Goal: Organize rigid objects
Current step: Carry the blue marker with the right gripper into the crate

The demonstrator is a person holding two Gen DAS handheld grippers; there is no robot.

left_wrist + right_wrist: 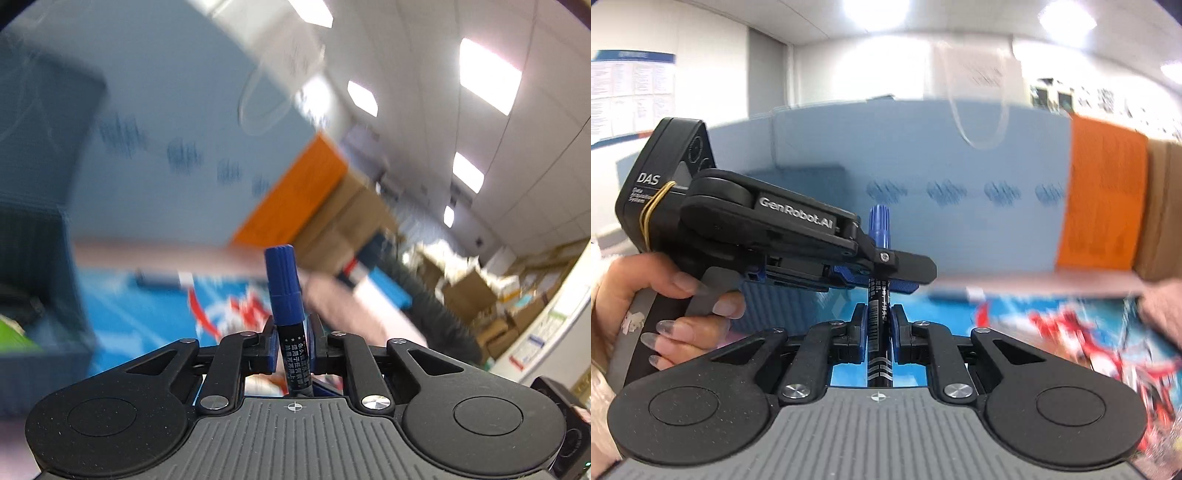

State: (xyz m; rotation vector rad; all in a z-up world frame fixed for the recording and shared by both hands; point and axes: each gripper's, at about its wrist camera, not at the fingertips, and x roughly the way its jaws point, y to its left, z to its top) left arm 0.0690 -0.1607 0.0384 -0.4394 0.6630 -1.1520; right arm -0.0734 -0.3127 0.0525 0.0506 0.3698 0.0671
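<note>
A black marker with a blue cap (286, 295) stands upright between my two grippers. My left gripper (293, 334) is shut on its barrel just below the cap. In the right wrist view the left gripper (882, 271) comes in from the left and clamps the marker (878, 291) higher up, while my right gripper (878, 320) is closed on the lower barrel. The blue cap (879, 225) sticks up above the left gripper's fingers.
A light blue partition (923, 166) stands behind. An orange and brown box (1108, 206) is at the right. A blue printed mat (1071, 325) lies below. A person's forearm (351, 299) crosses the left wrist view. The background is motion-blurred.
</note>
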